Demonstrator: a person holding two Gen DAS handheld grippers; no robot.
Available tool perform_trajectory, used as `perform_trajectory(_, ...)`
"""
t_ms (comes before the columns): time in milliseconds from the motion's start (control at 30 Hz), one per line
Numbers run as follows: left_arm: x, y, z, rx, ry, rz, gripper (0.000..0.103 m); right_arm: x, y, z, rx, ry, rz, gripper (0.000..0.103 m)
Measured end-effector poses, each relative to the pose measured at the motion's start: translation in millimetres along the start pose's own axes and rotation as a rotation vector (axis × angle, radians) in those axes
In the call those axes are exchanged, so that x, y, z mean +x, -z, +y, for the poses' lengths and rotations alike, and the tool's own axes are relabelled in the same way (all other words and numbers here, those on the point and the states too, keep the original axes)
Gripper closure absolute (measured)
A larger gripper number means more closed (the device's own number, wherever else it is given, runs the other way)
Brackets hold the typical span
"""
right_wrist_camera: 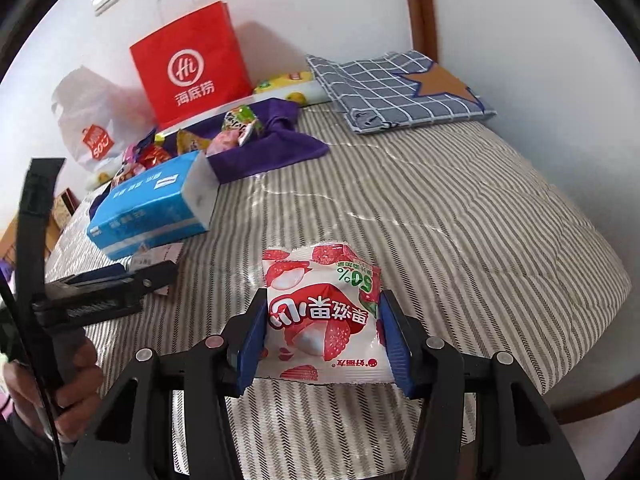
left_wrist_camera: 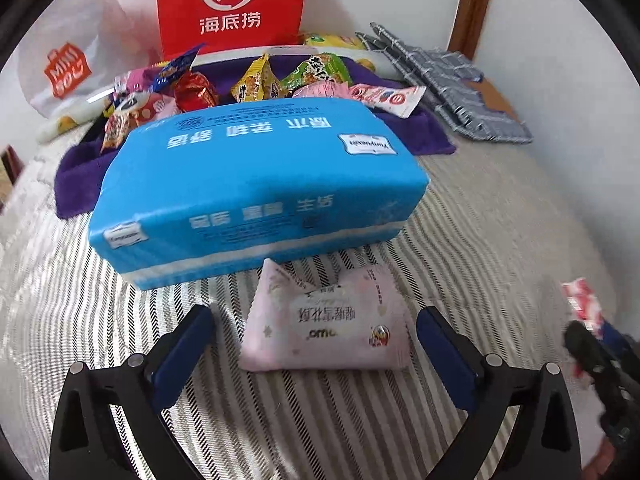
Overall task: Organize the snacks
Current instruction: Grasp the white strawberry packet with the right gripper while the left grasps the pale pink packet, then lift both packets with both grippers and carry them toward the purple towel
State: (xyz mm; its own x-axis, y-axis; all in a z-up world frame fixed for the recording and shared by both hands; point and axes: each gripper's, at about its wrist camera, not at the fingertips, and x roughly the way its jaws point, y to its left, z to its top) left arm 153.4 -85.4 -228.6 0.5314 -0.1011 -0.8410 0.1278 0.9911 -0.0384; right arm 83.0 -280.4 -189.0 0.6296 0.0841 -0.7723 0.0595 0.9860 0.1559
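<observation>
My left gripper (left_wrist_camera: 316,320) stands wide open over a pale pink snack packet (left_wrist_camera: 324,328) lying on the striped bed cover (left_wrist_camera: 500,240). Both pads are clear of its sides. Just behind the packet sits a blue tissue pack (left_wrist_camera: 256,188). Beyond that, several bright snack packets (left_wrist_camera: 256,80) are piled on a purple cloth (left_wrist_camera: 420,132). In the right wrist view my right gripper (right_wrist_camera: 324,296) is shut on a red-and-white lychee snack packet (right_wrist_camera: 320,320), held just above the cover. That packet (left_wrist_camera: 582,300) also shows at the right edge of the left wrist view.
A red paper bag (left_wrist_camera: 232,4) and a white plastic bag (left_wrist_camera: 68,72) stand against the wall behind the pile. A blue checked pillow (right_wrist_camera: 400,88) lies at the far right. The bed's wooden edge (right_wrist_camera: 600,400) curves round the near right. A person's hand (right_wrist_camera: 72,376) grips the left tool.
</observation>
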Motion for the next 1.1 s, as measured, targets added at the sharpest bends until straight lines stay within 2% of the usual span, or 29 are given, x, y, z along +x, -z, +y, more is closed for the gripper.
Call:
perform_trajectory(67, 4, -1, -8, 0.023, -0.049, 0.000, 0.001, 0, 0, -2, 0.002, 0.001, -0.001, 0.050)
perform_trajectory(167, 2, 0, -6, 0.017, -0.045, -0.016, 0.007, 1, 1, -5, 0.007, 0.009, -0.003, 0.050)
perform_trajectory(300, -3, 2, -8, 0.029, -0.032, -0.045, 0.029, 0, 3, -2, -0.006, 0.003, -0.004, 0.050)
perform_trajectory(333, -5, 3, -9, 0.035, -0.026, -0.048, 0.032, 0, 3, -1, -0.010, 0.004, -0.006, 0.050)
perform_trajectory(400, -7, 5, -11, 0.054, -0.005, -0.058, 0.048, 1, 4, 1, -0.018, 0.005, -0.005, 0.050)
perform_trajectory(700, -12, 6, -7, 0.049, 0.025, -0.046, 0.060, 1, 4, 8, -0.027, -0.014, -0.003, 0.050)
perform_trajectory(933, -17, 10, 4, 0.029, 0.051, -0.041, 0.062, 9, 6, 13, -0.018, -0.042, 0.012, 0.050)
perform_trajectory(1100, -22, 12, 13, 0.011, 0.049, -0.041, 0.062, 17, 10, 22, -0.042, -0.031, 0.026, 0.050)
